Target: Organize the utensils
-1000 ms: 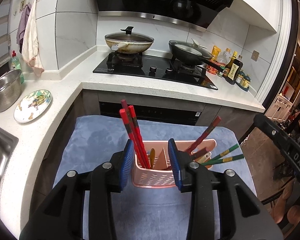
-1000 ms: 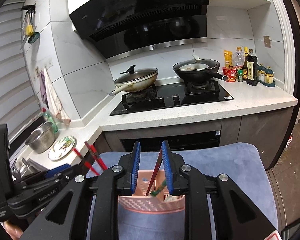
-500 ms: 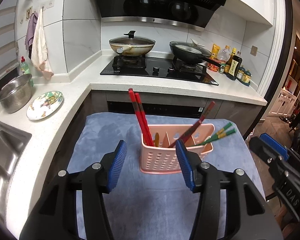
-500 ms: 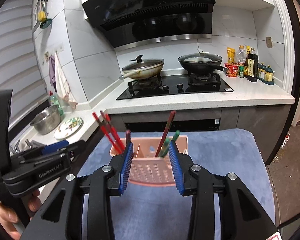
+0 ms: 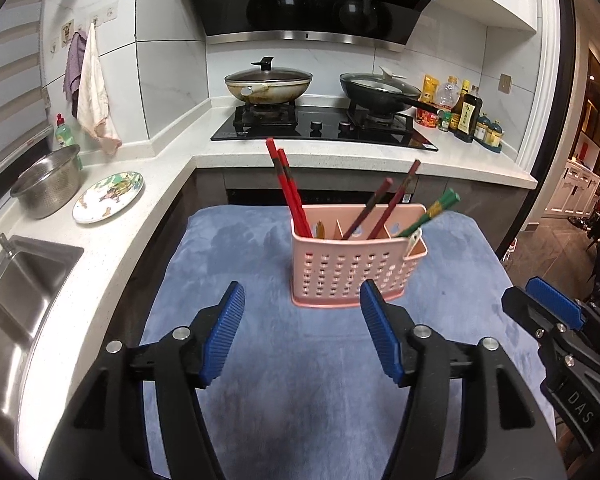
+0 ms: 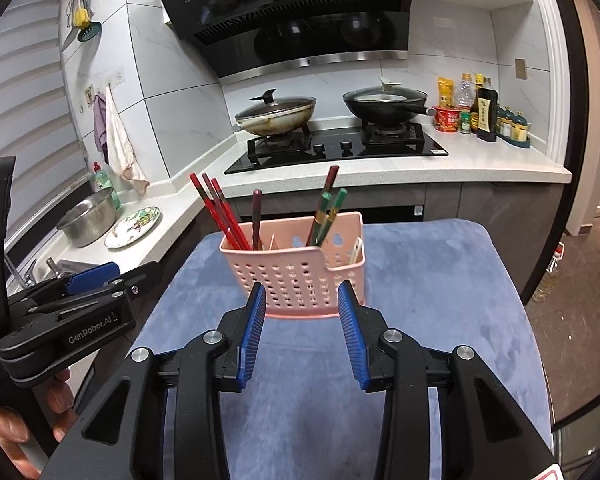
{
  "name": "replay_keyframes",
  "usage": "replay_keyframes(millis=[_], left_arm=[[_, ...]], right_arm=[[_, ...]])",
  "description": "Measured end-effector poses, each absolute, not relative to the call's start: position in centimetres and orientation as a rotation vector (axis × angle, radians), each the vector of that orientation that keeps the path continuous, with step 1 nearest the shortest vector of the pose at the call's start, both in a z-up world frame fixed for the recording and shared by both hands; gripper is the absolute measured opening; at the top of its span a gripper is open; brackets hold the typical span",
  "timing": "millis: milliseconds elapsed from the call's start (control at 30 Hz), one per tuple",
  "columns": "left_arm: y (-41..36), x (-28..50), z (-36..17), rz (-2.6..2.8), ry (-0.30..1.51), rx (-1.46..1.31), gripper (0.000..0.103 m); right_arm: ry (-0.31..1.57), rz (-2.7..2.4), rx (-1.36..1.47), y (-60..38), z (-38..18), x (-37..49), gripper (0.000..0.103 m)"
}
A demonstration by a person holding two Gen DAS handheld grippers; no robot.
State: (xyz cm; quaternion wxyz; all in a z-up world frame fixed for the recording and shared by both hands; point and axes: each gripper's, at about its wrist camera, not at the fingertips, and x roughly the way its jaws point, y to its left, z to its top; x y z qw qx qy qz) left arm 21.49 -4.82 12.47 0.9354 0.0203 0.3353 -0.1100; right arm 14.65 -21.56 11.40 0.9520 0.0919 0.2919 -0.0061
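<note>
The left claw (image 5: 302, 334) gapes wide and empty, its jaws having just been opening with nothing between them. The right claw (image 6: 302, 334) stands partly open, also empty, its jaws having opened within the last second. Just ahead of both claws, clear of their pads, a pink basket (image 5: 354, 266) stands upright on a blue cloth (image 5: 300, 392). It holds red chopsticks (image 5: 290, 192), brown chopsticks (image 5: 384, 204) and green chopsticks (image 5: 434, 212).

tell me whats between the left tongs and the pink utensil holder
Only bare blue mat: the left tongs stand open short of the pink utensil holder, shown in the left wrist view.
</note>
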Motion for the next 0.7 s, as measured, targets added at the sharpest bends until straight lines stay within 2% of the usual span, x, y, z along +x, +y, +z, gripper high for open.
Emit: replay_keyframes(millis=[133,267,433,600,667,700], left_arm=[[-4.8,20.4,11.8,-0.212,0.687,0.057,0.058],[-4.4,19.8,11.3,-0.198,0.691,0.058,0.068],[-4.2,19.0,10.6,-0.188,0.700,0.058,0.071],[-4.0,18.6,9.9,-0.180,0.717,0.056,0.072],[-3.8,18.5,9.5,-0.173,0.723,0.056,0.076],[-3.8,18.4,9.4,-0.169,0.723,0.057,0.077]], right_arm=[[0.618,-0.023,0.206,-21.5,10.8,13.9,0.037],[0.633,-0.041,0.188,-21.3,10.1,13.3,0.040],[0.652,-0.057,0.130,-20.5,9.4,12.5,0.043],[0.653,-0.075,0.118,-20.4,8.9,11.9,0.061],[0.659,-0.079,0.111,-20.4,8.7,11.8,0.072],[0.662,-0.076,0.108,-20.4,8.5,11.7,0.074]])
